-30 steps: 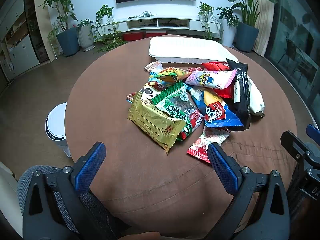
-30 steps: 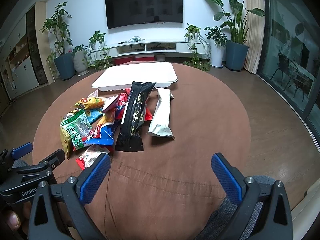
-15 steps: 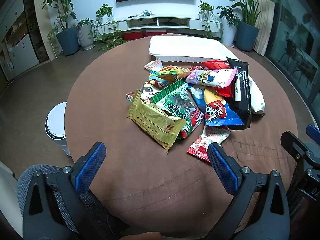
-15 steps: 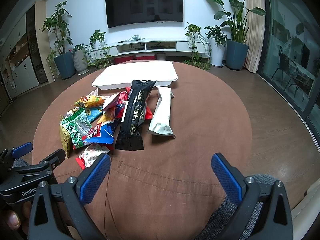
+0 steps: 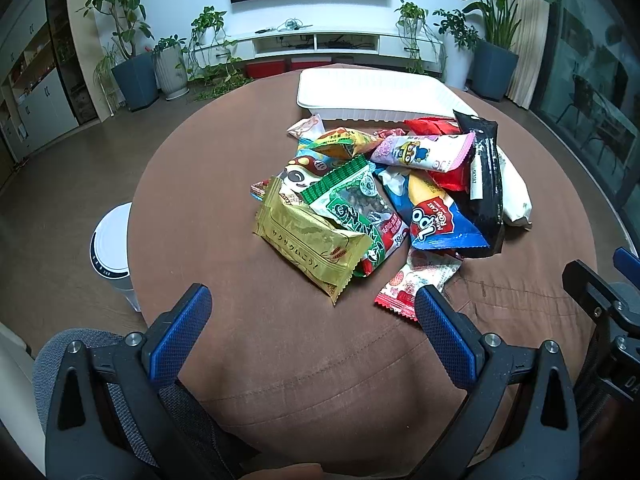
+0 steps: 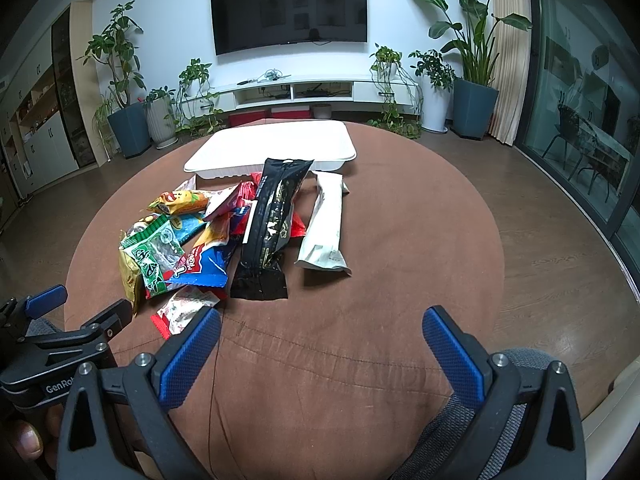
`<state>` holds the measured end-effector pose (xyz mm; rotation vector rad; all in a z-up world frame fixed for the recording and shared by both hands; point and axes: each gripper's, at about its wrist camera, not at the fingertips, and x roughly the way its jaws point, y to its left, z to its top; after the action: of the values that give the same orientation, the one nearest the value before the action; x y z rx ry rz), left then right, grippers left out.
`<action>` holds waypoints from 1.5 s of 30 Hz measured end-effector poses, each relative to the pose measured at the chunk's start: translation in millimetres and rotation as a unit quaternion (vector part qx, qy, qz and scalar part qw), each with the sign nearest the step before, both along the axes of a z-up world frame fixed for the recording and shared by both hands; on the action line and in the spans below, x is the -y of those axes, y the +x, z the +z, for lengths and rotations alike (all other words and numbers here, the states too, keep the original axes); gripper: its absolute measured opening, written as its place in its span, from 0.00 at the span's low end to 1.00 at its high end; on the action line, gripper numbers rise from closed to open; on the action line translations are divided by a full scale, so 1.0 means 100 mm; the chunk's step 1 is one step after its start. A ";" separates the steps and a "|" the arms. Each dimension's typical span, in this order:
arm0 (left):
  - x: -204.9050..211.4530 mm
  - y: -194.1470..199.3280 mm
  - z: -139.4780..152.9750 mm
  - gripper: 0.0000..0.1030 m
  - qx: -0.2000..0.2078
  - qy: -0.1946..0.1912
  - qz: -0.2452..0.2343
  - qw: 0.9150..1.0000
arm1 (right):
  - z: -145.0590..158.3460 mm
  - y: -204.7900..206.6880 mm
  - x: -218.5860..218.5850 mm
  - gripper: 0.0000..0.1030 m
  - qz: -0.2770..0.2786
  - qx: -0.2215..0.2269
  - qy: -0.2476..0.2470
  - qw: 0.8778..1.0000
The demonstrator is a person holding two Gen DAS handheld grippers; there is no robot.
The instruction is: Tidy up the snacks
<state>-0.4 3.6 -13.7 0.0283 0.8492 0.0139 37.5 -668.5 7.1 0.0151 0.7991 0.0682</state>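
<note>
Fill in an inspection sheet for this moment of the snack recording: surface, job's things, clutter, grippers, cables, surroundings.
Surface: round table under a brown cloth, creased near the front edge.
Job's things: snack packets in one overlapping pile, gold packet nearest the left side, black packet lying over others, white packet beside it on the cloth; white tray behind the pile, its inside not visible.
Clutter: nothing seen.
Grippers: left gripper open, holding nothing; right gripper open, holding nothing; both short of the pile.
Cables: thin dark line on the cloth, possibly a cord.
Surroundings: wall TV, potted plants, glass doors at right, white cylinder on the floor.
</note>
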 end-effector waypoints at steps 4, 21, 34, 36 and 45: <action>0.00 0.00 -0.01 1.00 -0.001 0.000 0.000 1.000 | 0.00 0.00 0.00 1.00 0.000 0.000 0.000 1.000; -0.01 -0.01 -0.05 1.00 -0.004 0.002 0.001 1.000 | -0.01 -0.02 -0.01 1.00 0.001 -0.002 0.000 1.000; -0.15 -0.08 -0.11 1.00 -0.007 -0.043 -0.045 0.998 | -0.04 -0.05 -0.01 1.00 0.008 0.003 0.020 1.000; -0.19 -0.16 -0.18 1.00 -0.020 -0.032 -0.050 0.998 | -0.05 -0.06 -0.01 1.00 0.010 0.007 0.027 1.000; -0.49 -0.18 -0.35 1.00 -0.096 -0.065 -0.020 0.993 | -0.10 -0.07 0.03 1.00 0.013 -0.007 0.075 0.997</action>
<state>-18.1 52.8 -49.0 -0.0764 1.0406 -0.0821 30.2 -671.3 -3.0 0.1474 0.8067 0.1534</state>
